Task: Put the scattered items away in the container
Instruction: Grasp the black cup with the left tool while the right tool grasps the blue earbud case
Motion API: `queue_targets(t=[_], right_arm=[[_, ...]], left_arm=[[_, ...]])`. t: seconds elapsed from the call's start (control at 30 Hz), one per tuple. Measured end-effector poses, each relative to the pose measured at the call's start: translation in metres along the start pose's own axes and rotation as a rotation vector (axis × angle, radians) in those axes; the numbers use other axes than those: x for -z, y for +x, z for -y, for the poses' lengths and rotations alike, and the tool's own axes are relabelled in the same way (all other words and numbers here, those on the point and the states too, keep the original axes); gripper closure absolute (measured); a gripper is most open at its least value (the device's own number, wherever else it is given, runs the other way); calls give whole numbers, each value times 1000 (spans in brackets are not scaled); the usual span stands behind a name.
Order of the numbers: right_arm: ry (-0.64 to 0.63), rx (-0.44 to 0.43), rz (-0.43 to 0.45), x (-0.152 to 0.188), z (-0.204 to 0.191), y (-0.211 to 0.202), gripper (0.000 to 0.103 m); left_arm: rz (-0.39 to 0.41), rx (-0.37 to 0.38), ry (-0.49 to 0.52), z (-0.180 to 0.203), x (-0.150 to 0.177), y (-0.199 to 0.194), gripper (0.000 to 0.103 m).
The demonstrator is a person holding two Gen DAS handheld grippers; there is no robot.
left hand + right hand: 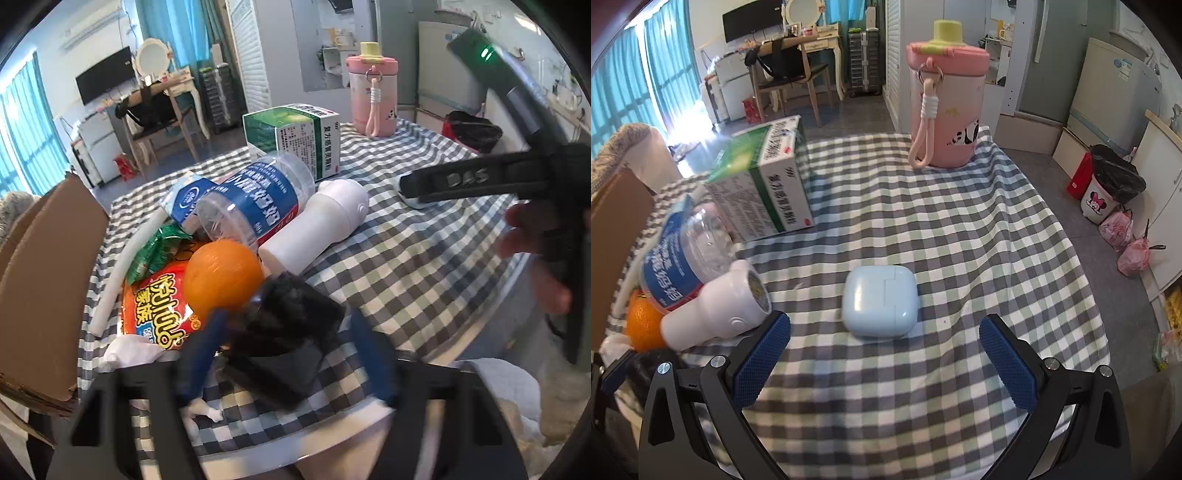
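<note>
On the checked tablecloth (960, 236), grey, white and pale green, my things lie mostly to the left; behind it a room with teal curtains, a desk with chair, a white fridge (1115, 85) and a lined bin (1108, 192) on the floor. The cardboard box (44, 280) stands at the table's left edge, beside the pile: orange (221, 277), red snack packet (155, 314), clear bottle with blue label (255, 199), white bottle (317, 225) on its side, green-and-white medicine box (295, 136). A pink flask (945, 103) stands upright at the far edge. The cloth's middle and right side lie open down to the draped edge.

My right gripper (882, 365) is spread wide, holding nothing; the pale blue earbud case (881, 301) sits just ahead of it, pads not touching. My left gripper (284, 354) has a black object (291, 325) between its blue pads, part open; motion blur, so I can't tell whether they press it or what it is. The box's inside is cut off.
</note>
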State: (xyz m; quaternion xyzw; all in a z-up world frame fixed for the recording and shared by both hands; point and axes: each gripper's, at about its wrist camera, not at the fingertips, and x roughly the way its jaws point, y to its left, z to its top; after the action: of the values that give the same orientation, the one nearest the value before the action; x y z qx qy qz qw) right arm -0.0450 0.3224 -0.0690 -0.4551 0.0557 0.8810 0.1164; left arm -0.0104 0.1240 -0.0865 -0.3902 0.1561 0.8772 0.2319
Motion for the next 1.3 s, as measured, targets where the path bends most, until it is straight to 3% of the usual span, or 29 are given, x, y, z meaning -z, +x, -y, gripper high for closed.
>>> queue_targets(t=[0.2,0.33,0.4,0.5,0.87,0.9,0.93,1.2,1.3], right_arm=[[-8,32,-26,-2,0,26,2],[-27,45,-46,1,-6,37,8],[-30,33,-33,2,-9,33,30],[-40,34,-27,4,-14,26,53],[-3,17,-27,8,-5,14,53],[0,16,-24,7,-4,12,53],[4,18,-21,6,-3,9,53],[-8,21,-5,0,-11,-7,53],[-7,25,-8,0,-12,-7,53]], left_arm=[[-4,30,-7,-4,0,0,41],[2,71,-5,-3,0,-5,50],[0,85,-6,-5,1,-8,51],[-1,105,-6,-5,1,-8,55],[14,146,-14,-4,-1,-16,59],[19,149,-15,-4,-1,-18,64],[24,157,-18,-5,-3,-20,81],[4,187,-27,-7,-4,-20,83],[-2,215,-38,-7,-1,-19,88]])
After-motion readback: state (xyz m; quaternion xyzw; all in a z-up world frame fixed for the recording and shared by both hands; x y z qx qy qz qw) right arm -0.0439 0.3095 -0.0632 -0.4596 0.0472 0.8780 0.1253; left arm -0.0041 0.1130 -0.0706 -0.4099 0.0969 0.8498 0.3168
